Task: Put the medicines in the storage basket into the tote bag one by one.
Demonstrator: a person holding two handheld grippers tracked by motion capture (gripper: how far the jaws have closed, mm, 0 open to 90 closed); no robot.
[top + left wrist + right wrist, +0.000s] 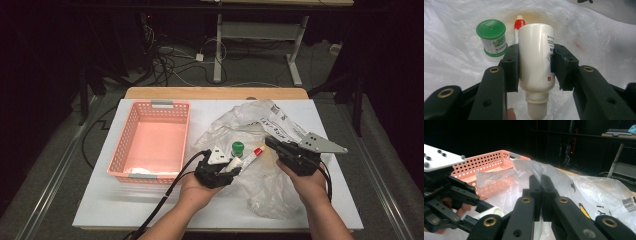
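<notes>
Bottle (pixel 537 56) clenched in left claw (pixel 536 67) beside basket (pixel 131 150); right claw (pixel 541 195) pinches bag (pixel 270 185).

White bottle (pixel 536 57) cap cut off at bottom edge; red-capped tube (pixel 518 27) mostly hidden behind it.

Between my left gripper (pixel 536 65) pads sits a white bottle (pixel 536 55) of smooth, glossy plastic with a paper label; beyond them, a green-capped jar (pixel 492 40), plastic; my right gripper (pixel 541 195) pinches a thin, crinkled, translucent plastic bag (pixel 564 182); jaws matt black with brass-coloured rivets.
</notes>
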